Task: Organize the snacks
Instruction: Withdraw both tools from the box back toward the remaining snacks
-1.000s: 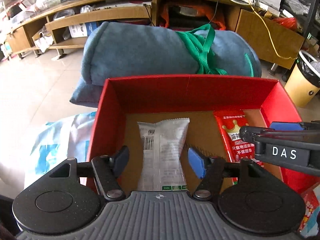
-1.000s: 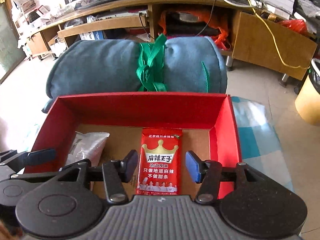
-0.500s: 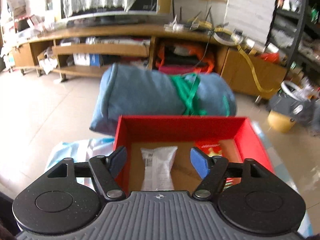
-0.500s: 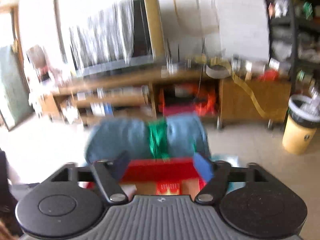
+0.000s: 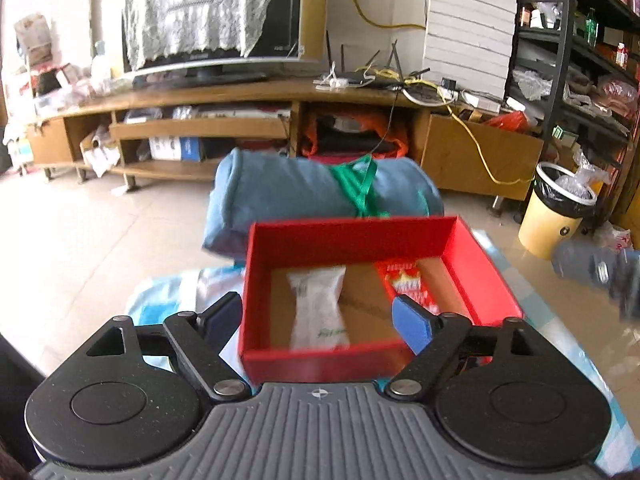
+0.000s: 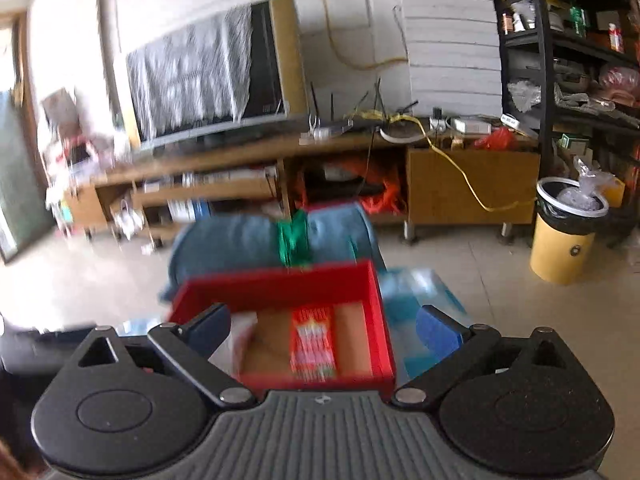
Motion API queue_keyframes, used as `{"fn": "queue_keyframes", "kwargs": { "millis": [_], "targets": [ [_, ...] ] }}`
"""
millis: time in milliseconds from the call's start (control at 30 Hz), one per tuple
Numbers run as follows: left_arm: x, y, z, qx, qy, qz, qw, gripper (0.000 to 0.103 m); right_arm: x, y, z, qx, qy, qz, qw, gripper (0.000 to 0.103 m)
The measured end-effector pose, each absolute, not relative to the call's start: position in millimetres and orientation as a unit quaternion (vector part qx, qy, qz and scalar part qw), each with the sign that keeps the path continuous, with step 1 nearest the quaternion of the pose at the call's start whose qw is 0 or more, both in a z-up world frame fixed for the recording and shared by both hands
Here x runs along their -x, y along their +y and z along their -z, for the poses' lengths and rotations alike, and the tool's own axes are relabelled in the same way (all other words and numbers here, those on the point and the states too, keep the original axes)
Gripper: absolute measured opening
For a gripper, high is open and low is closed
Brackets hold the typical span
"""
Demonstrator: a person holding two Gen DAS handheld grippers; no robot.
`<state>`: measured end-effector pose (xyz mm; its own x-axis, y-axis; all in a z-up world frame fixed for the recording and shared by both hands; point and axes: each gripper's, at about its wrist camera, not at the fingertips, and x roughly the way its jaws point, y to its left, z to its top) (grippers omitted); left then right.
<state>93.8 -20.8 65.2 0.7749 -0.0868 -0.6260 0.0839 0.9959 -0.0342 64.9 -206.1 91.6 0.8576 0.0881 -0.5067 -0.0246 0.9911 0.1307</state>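
A red open box (image 5: 476, 264) with a brown floor stands on a blue-and-white cloth. Inside it a white snack packet (image 5: 318, 304) lies on the left and a red snack packet (image 5: 408, 284) on the right. My left gripper (image 5: 318, 322) hovers above and short of the box's near wall, its jaws opening with nothing between them. In the blurred right wrist view, the box (image 6: 280, 284) holds the red packet (image 6: 314, 340) and a bit of the white packet (image 6: 240, 336). My right gripper (image 6: 324, 330) stands wide open and empty, also back from the box.
A rolled blue cushion (image 5: 312, 196) tied with a green strap lies just behind the box. Farther back runs a wooden TV stand (image 5: 240, 96). A yellow bin (image 5: 556, 216) and a black shelf rack (image 5: 580, 40) stand at the right. The blue-and-white cloth (image 5: 168, 300) covers the floor.
Both grippers have drawn back and up from the box, so it looks smaller and lower. Their jaws stand wider. Both packets have stayed in the box.
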Motion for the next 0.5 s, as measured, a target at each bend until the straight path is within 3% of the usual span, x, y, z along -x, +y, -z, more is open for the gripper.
{"fn": "queue_keyframes", "kwargs": {
  "millis": [500],
  "targets": [
    [-54,13,-2,0.004,0.441,0.041,0.897,0.087,8,-190,-19,-0.001,0.397,-0.036,0.917,0.095]
  ]
}}
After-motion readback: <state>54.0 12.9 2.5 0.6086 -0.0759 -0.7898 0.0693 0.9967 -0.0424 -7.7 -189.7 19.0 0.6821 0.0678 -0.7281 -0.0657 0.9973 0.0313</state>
